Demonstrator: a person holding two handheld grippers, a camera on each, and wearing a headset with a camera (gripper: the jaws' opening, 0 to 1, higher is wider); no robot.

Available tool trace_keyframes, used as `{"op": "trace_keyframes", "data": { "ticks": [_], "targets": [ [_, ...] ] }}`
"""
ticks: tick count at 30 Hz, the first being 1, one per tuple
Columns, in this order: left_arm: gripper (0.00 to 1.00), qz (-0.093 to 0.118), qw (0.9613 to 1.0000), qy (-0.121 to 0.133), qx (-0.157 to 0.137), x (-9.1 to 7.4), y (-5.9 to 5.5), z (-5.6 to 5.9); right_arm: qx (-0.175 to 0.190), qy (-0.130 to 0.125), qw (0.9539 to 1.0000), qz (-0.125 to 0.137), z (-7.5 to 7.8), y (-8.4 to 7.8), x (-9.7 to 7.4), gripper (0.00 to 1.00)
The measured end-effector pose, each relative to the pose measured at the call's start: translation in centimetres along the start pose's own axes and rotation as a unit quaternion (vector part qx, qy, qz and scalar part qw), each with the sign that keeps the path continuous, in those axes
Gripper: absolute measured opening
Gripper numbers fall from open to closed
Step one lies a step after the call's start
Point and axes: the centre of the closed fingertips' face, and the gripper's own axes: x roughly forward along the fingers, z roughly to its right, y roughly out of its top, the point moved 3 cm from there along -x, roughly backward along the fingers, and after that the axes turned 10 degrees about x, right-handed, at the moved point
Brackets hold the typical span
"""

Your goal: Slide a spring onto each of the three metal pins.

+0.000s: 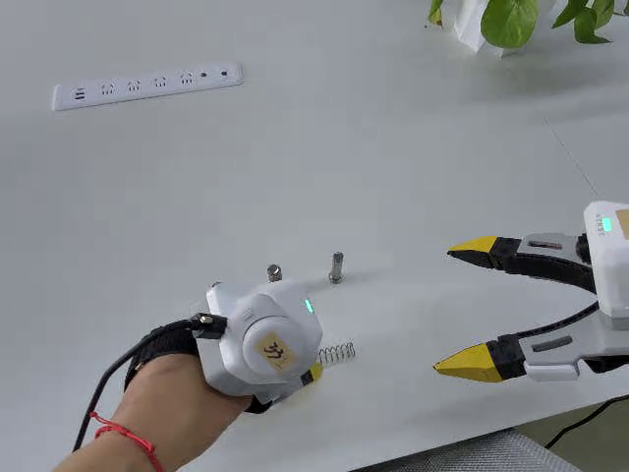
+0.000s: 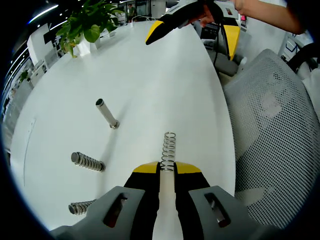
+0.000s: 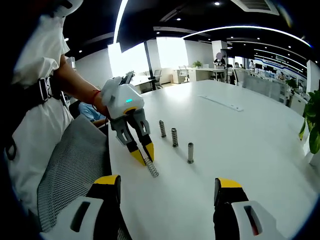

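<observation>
Left claw [image 2: 167,167]: clamped on near end of spring [image 2: 169,147] jutting forward.
Bare pin [image 2: 107,113]: upright, nearby; tilt spring vertical, centre its free end over tip.
Right claw [image 1: 447,310]: open, empty.

Nearest pin [image 2: 79,207] half hidden behind left hand-held gripper [image 2: 167,168].

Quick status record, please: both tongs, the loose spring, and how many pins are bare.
left tongs: shut on spring, gripped at one end, the rest sticking out ahead
right tongs: open, holding nothing, off to the side over the table
pins with springs: two
bare pin: one, upright, at the end of the row
left to do: spring onto bare pin
</observation>
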Motion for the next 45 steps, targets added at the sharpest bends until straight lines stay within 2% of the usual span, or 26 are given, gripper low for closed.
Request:
{"op": "trace_keyframes", "data": {
  "ticks": [4,8,12,14,19,21,22,27,32,38,45],
  "targets": [
    [0.07,0.007,1.0,0.001,-0.005,-0.2,0.1,0.0,0.0,0.003,1.0,0.001,-0.2,0.3,0.2,0.75],
    [0.07,0.029,0.9994,0.002,-0.017,-0.8,0.7,0.1,-0.001,0.005,1.0,0.0,-0.3,0.5,0.2,0.74],
    [0.07,0.06,0.9976,0.009,-0.032,-1.8,1.8,-0.1,0.004,0.009,0.9999,0.006,-0.5,1.2,-0.1,0.71],
    [0.07,0.082,0.9957,0.014,-0.041,-2.5,2.4,-0.3,0.003,0.011,0.9999,0.01,-0.6,1.9,-0.3,0.69],
    [0.07,0.117,0.9912,0.029,-0.054,-4.4,3.5,-0.7,0.001,0.017,0.9997,0.019,-1.1,3.6,-0.4,0.65],
    [0.07,0.135,0.9884,0.036,-0.06,-5.3,4.1,-1.0,-0.007,0.022,0.9995,0.021,-1.4,4.4,-0.4,0.64],
    [0.07,0.151,0.9856,0.039,-0.064,-5.9,4.6,-1.1,-0.009,0.025,0.9994,0.023,-1.7,4.9,-0.5,0.63],
    [0.07,0.189,0.9774,0.056,-0.076,-8.0,5.7,-1.6,-0.02,0.035,0.9986,0.033,-2.5,7.0,-0.5,0.58],
    [0.07,0.24,0.9646,0.068,-0.085,-10.3,7.0,-2.0,-0.023,0.05,0.9974,0.046,-3.7,9.1,-0.4,0.53],
    [0.07,0.278,0.9531,0.079,-0.09,-12.4,7.7,-2.3,-0.018,0.072,0.9953,0.062,-4.6,11.2,-0.2,0.45],
    [0.07,0.308,0.9429,0.084,-0.093,-13.7,8.3,-2.4,-0.011,0.09,0.9938,0.064,-5.2,12.0,0.2,0.31]
  ]
}}
